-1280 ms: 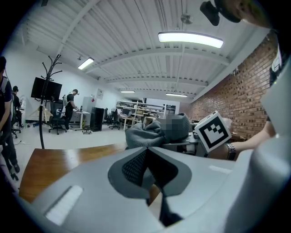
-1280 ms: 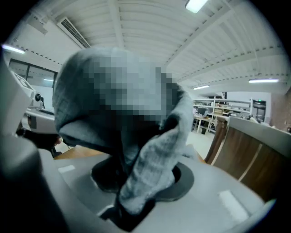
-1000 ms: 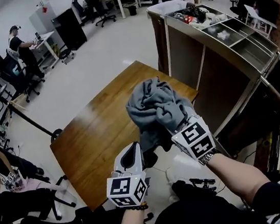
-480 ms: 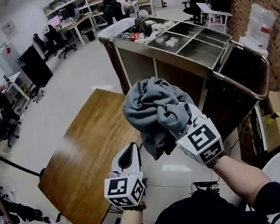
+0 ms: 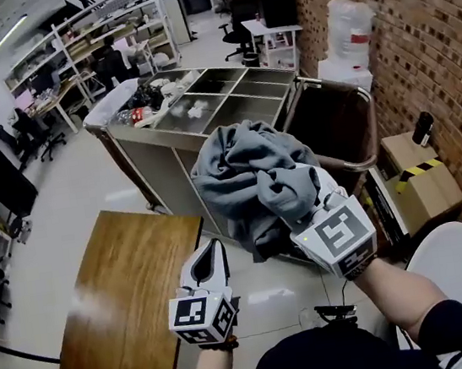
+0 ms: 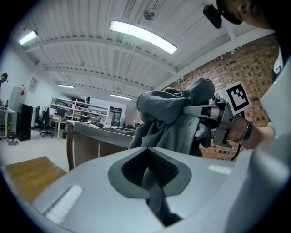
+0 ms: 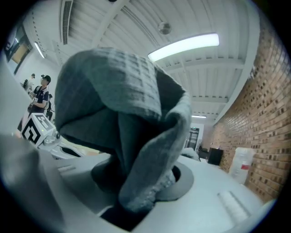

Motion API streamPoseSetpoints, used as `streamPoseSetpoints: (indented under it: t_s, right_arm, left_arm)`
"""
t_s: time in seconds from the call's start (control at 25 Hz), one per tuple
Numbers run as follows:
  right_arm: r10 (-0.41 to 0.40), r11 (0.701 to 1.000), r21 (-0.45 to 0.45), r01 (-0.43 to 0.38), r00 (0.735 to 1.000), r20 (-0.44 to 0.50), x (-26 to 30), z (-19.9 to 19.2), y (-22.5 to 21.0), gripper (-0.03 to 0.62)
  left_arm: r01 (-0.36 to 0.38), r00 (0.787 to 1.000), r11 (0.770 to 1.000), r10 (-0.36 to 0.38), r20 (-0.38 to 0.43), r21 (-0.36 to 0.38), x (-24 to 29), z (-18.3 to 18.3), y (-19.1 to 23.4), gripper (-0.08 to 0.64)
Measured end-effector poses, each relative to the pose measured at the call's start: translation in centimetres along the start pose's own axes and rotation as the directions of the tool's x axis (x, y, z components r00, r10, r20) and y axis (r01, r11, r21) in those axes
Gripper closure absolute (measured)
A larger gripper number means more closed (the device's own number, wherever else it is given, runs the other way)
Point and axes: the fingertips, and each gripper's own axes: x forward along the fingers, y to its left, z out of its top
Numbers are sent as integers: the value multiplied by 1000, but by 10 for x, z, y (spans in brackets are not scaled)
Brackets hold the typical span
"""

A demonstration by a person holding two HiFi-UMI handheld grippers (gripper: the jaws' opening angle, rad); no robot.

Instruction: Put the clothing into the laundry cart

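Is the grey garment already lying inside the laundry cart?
No: the right tool holds the grey garment bunched in the air, short of the laundry cart.

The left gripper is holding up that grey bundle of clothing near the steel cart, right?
No: it is the right gripper holding the grey bundle of clothing near the steel cart. The right gripper view shows the cloth clamped in its jaws.

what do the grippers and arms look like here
Both the left gripper and right gripper are white moulded shells with dark-lined fingers, each carrying a white cube printed with black square markers. The right arm wears a dark sleeve and a metal wristband.
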Motion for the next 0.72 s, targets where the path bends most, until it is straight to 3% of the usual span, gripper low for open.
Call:
streamPoseSetpoints:
  t_s: [0.16, 0.48, 0.72]
  right_arm:
    - [-88, 996, -11, 88, 996, 8, -31, -10, -52, 449]
    - [-202, 979, -14, 202, 979, 29, -66, -26, -129, 449]
    - [-226, 974, -10, 226, 974, -16, -70, -56, -171, 448]
  left_arm:
    - [78, 997, 997, -78, 10, 9, 47, -12, -37, 557]
    - [160, 987, 987, -160, 3, 19, 108, -28, -83, 558]
    - [193, 981, 981, -193, -6, 18, 148, -40, -107, 558]
